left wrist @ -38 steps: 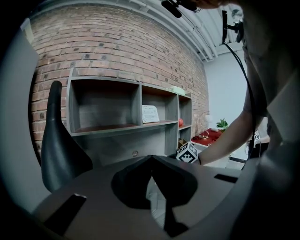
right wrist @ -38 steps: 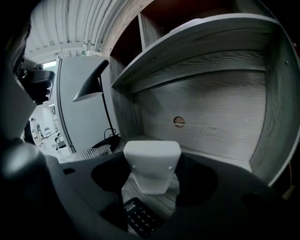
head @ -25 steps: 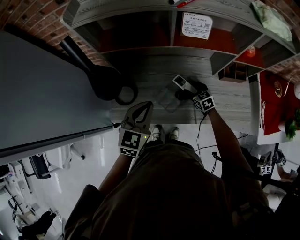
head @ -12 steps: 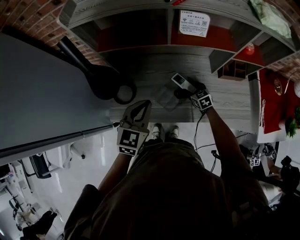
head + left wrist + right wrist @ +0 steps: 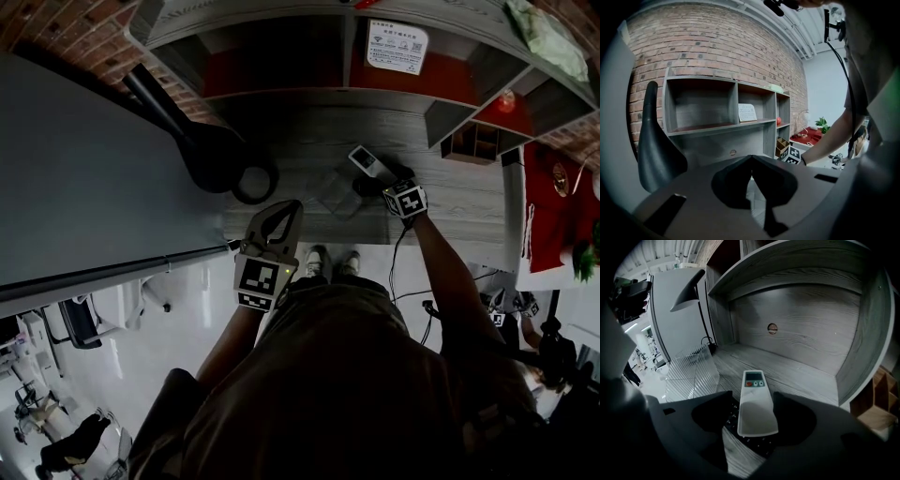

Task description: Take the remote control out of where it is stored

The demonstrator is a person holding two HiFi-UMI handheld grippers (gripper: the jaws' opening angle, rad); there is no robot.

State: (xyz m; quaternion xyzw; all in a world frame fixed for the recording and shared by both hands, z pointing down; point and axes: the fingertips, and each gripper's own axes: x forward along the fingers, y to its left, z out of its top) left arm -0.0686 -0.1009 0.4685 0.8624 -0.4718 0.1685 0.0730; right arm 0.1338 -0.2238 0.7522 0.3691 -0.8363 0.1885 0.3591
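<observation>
Because the right hand-held gripper point(image 5: 753, 397) pinches the slim pale-grey remote control point(image 5: 753, 380) only by its rear end, over the grey wood-grain tabletop point(image 5: 801, 378) beside a clear ribbed holder point(image 5: 689, 373), it may slip. The left hand-held gripper point(image 5: 751, 159) is pressed together.

Remote control point(image 5: 364, 159) half behind right gripper point(image 5: 372, 180); shelf card point(image 5: 395, 47) print illegibly small.

Your remote control point(image 5: 757, 404) is smooth, pale plastic with a faint sheen. The desk point(image 5: 792, 369) and shelf unit point(image 5: 717, 126) in front of you show matt grey wood grain. The clear container point(image 5: 689, 373) is ribbed, glossy plastic. The wall point(image 5: 717, 47) is rough red brick, and the lamp point(image 5: 656, 154) is matt black.
</observation>
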